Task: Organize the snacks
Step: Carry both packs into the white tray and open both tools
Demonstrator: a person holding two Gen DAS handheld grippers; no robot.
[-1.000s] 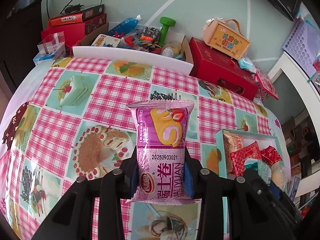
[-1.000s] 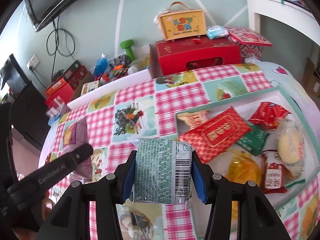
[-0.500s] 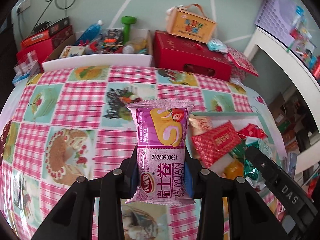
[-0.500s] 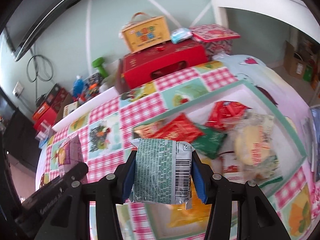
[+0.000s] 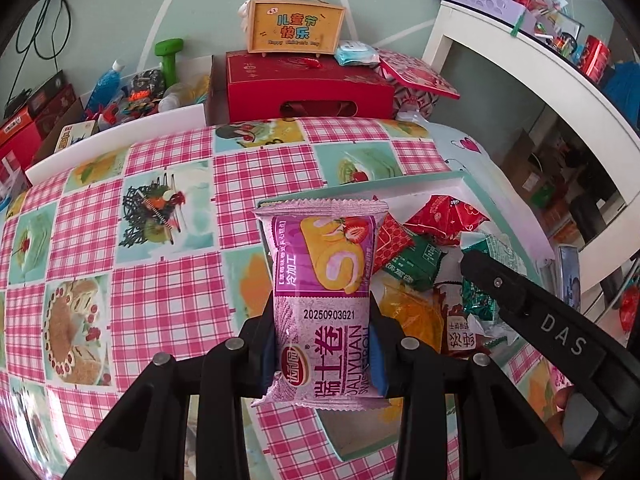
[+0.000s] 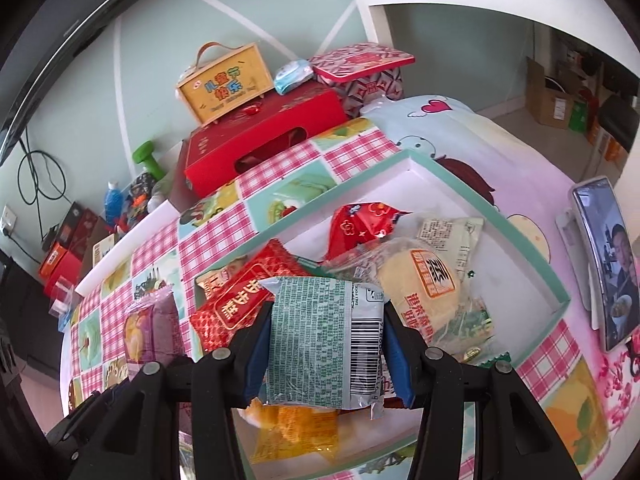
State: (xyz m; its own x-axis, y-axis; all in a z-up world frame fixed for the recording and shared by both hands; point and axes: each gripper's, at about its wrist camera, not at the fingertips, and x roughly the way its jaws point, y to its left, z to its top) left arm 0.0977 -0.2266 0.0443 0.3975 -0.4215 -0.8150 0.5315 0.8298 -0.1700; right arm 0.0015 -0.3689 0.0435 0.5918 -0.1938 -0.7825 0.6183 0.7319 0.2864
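Note:
My left gripper [image 5: 322,354] is shut on a purple Swiss-roll packet [image 5: 322,280], held upright over the left edge of the mint-rimmed white tray [image 5: 400,186]. My right gripper [image 6: 326,354] is shut on a green-and-silver snack packet [image 6: 320,340], held above the tray [image 6: 460,184]. The tray holds several snacks: a red packet [image 6: 240,300], a red pouch [image 6: 360,224], a pale bun packet [image 6: 424,284], an orange packet [image 6: 296,428]. The right gripper also shows in the left wrist view [image 5: 486,258], and the purple packet in the right wrist view [image 6: 150,332].
A pink checked tablecloth [image 5: 160,264] covers the table. Behind it stand a red gift box [image 5: 308,84], a yellow handled box [image 5: 294,26], a green dumbbell [image 5: 170,60] and clutter. A phone on a stand [image 6: 608,260] sits right of the tray. White shelving [image 5: 520,64] stands at the right.
Both grippers have moved right with their packets. The right one has gone from beside the tray to over its snacks; the left one has reached the tray's left edge.

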